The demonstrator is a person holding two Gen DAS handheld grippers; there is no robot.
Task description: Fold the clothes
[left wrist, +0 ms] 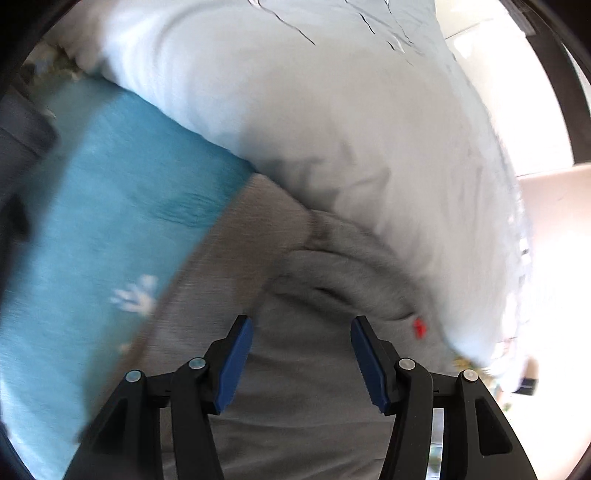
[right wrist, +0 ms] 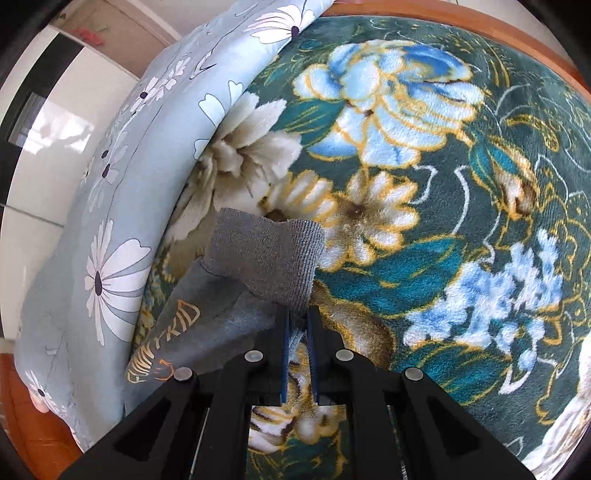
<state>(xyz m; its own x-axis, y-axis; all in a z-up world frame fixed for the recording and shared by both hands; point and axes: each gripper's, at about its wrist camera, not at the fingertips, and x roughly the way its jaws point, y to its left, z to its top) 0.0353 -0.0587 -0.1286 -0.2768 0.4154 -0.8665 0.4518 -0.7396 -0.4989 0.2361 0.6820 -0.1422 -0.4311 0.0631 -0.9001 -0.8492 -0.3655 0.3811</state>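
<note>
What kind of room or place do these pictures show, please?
Probably a bedroom, with the work done on a bed. A plush floral blanket covers the surface, a pale blue daisy-print quilt or pillow lies along its edge, and a wooden frame shows beyond the blanket.

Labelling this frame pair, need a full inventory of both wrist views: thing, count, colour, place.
grey garment: 1, grey with orange lettering and a ribbed cuff, on the blanket, cuff end pinched by the right gripper
floral blanket: 1, dark green with blue and cream flowers, underneath everything
pillow: 1, pale blue with white daisies, along the blanket's left edge in the right wrist view
teal cloth: 1, teal with a white mark, left of the grey fabric in the left wrist view
left gripper: 1, black with blue fingers, open above grey fabric
right gripper: 1, black with blue fingers, shut on the garment
</note>
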